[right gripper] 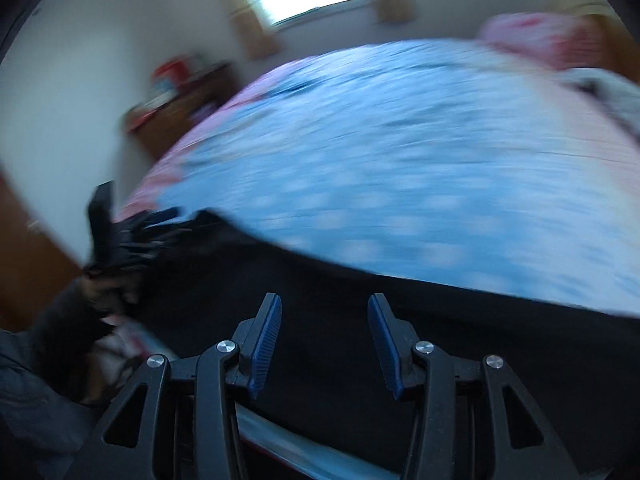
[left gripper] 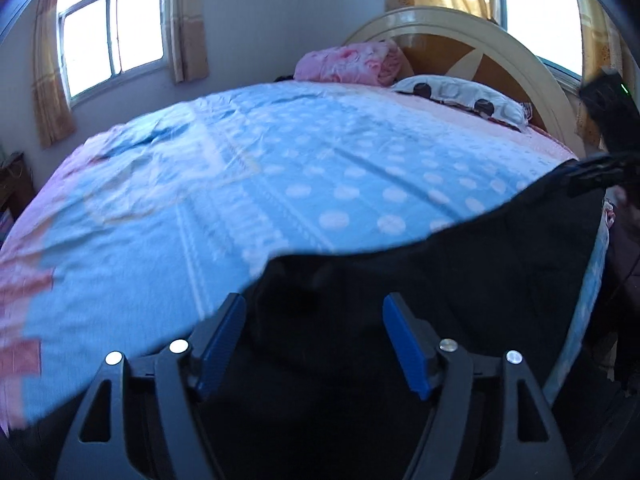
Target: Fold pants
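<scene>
— Jaws first: left gripper point(left gripper: 314, 342), blue pads spread wide, nothing between them. Right gripper point(right gripper: 324, 346), same entry: pads apart, nothing pinched.

— And the pants?

— One pair, black pants point(left gripper: 460, 280), lying along the near edge of the bed point(left gripper: 280, 168). In the left wrist view the dark cloth sits under and just ahead of the parted fingers and runs off to the right. In the right wrist view the pants point(right gripper: 360, 292) fill the lower part of the picture, again beneath and beyond the fingertips. Whether either set of pads touches the cloth, I cannot tell.

— Anything holding anything?

— No bins or baskets. Bed carries: one blue bedspread point(left gripper: 240, 200) with white dots, one rolled pink quilt point(left gripper: 348, 65) at the headboard point(left gripper: 480, 48), one white pillow point(left gripper: 464, 96) with dark spots beside it. A low wooden cabinet point(right gripper: 180, 100) stands at the bed's far corner with red and coloured items on top, too blurred to name.

— The other tool, seen across?

— Left gripper point(right gripper: 116, 240) shows at the pants' left end in the right wrist view, smeared by motion. Right gripper point(left gripper: 612, 136) shows dark at the far right in the left wrist view.
</scene>
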